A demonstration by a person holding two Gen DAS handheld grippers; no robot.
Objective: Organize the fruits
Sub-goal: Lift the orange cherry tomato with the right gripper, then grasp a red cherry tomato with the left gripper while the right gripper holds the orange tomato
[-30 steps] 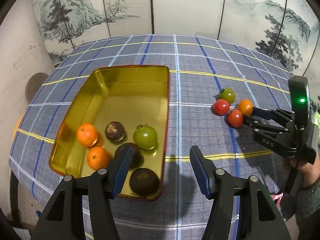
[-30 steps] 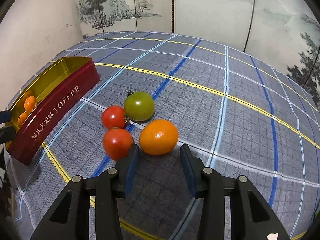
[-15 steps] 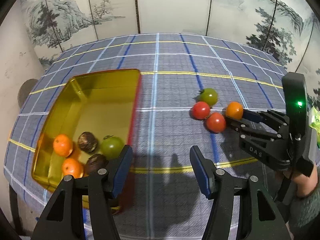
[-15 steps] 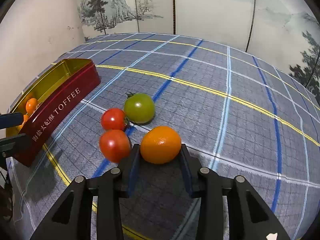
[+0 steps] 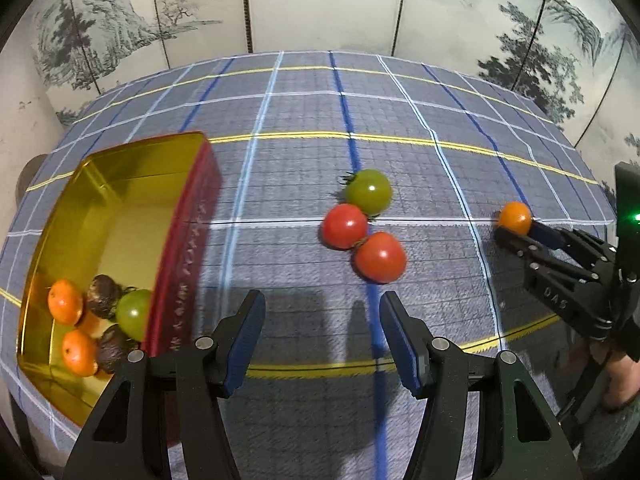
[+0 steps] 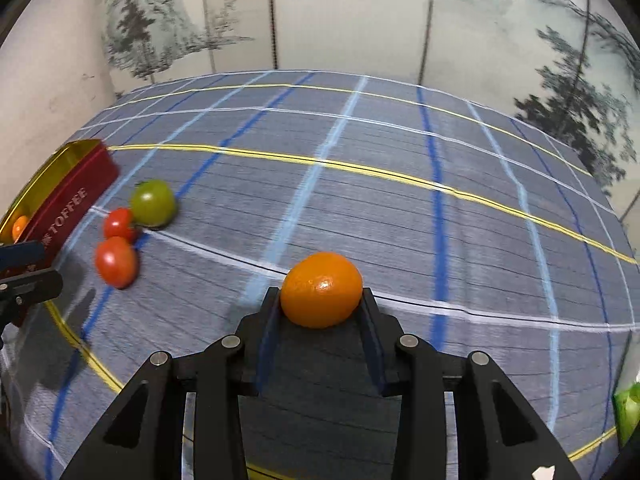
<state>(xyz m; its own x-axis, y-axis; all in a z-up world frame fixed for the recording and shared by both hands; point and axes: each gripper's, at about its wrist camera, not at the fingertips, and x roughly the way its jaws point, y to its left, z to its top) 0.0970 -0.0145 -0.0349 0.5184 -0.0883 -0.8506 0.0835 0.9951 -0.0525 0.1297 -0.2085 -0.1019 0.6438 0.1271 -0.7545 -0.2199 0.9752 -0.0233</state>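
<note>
My right gripper (image 6: 322, 300) is shut on an orange tomato (image 6: 321, 289), lifted and held to the right of the other fruit; the left wrist view shows that tomato (image 5: 515, 218) at the right gripper's tip (image 5: 514, 230). A green tomato (image 5: 369, 192) and two red tomatoes (image 5: 345, 226) (image 5: 380, 257) lie together on the checked cloth. My left gripper (image 5: 322, 338) hangs open just in front of them, nothing between its pads. A gold tin (image 5: 120, 184) with red walls at the left holds two oranges, a green tomato and dark brown fruits.
The grey-blue checked tablecloth (image 5: 400, 112) covers a round table whose edge curves off behind and to the right. A painted folding screen (image 5: 320, 4) stands behind. Something green (image 6: 628, 408) shows at the right wrist view's lower right edge. A hand (image 5: 616, 376) holds the right gripper.
My right gripper closed on the orange tomato and carried it to the right, away from the cluster. My left gripper moved right from over the tin toward the three tomatoes.
</note>
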